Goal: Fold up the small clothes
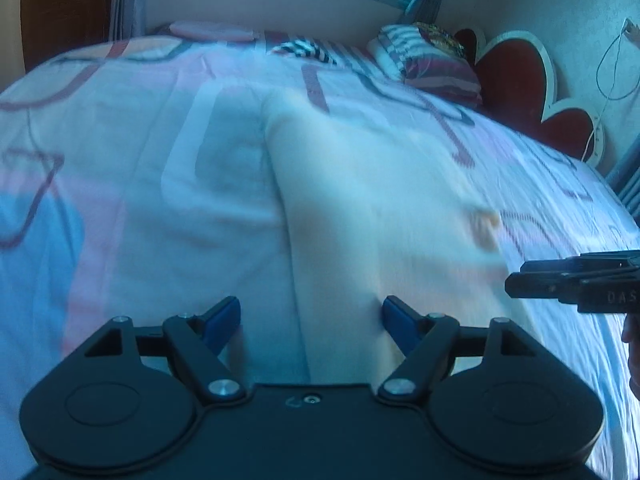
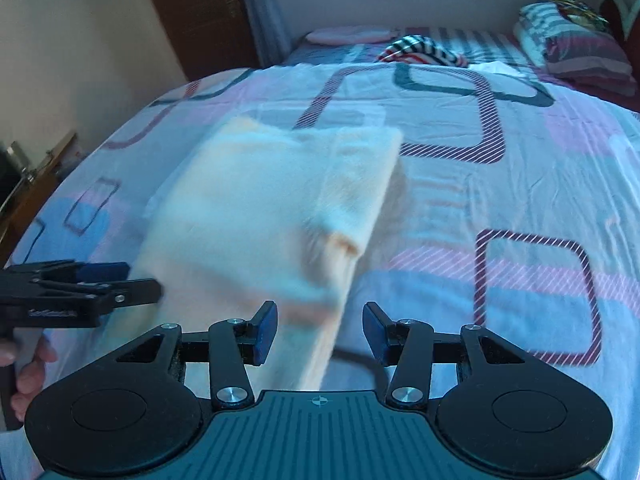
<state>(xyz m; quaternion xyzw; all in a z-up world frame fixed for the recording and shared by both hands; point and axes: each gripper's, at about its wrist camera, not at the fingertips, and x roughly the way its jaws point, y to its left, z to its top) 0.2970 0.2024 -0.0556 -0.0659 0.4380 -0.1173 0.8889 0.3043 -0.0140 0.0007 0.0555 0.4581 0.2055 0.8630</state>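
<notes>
A pale cream garment (image 2: pixel 264 216) lies folded on the bed, blurred by motion; it also shows in the left wrist view (image 1: pixel 380 200). My right gripper (image 2: pixel 319 332) is open and empty, just above the garment's near edge. My left gripper (image 1: pixel 311 322) is open and empty over the garment's near left edge. The left gripper also shows in the right wrist view (image 2: pixel 120 280) at the garment's left side. The right gripper shows in the left wrist view (image 1: pixel 516 280) at the garment's right side.
The bed sheet (image 2: pixel 500 184) is white with pink, blue and striped rectangles. A striped garment (image 2: pixel 424 52) and stacked folded clothes (image 2: pixel 576 40) lie at the far end. A red heart headboard (image 1: pixel 516 76) and a wooden wardrobe (image 2: pixel 200 12) stand behind.
</notes>
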